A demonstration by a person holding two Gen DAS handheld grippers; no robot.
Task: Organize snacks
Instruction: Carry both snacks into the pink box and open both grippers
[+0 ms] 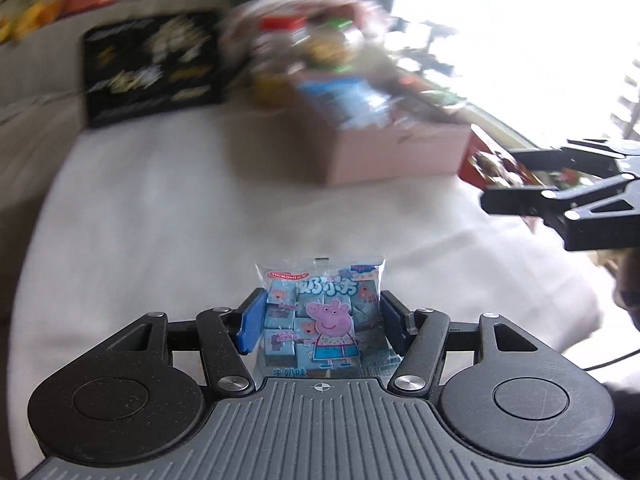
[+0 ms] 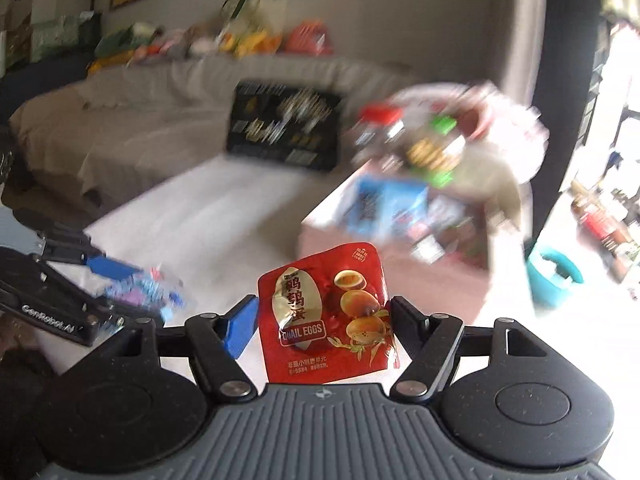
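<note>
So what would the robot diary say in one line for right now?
left gripper: shut on Peppa Pig snack bag | right gripper: shut on quail eggs pouch | both held above white surface | pink box: ahead, blurred

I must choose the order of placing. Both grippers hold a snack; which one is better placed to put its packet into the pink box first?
Probably the right gripper: with its red quail-egg packet it sits closer to the pink cardboard box. The left gripper, holding the blue pig-cartoon packet, looks farther back.

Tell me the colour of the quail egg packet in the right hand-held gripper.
Red, with golden-brown eggs pictured on the quail egg packet; clearest in the right wrist view.
</note>
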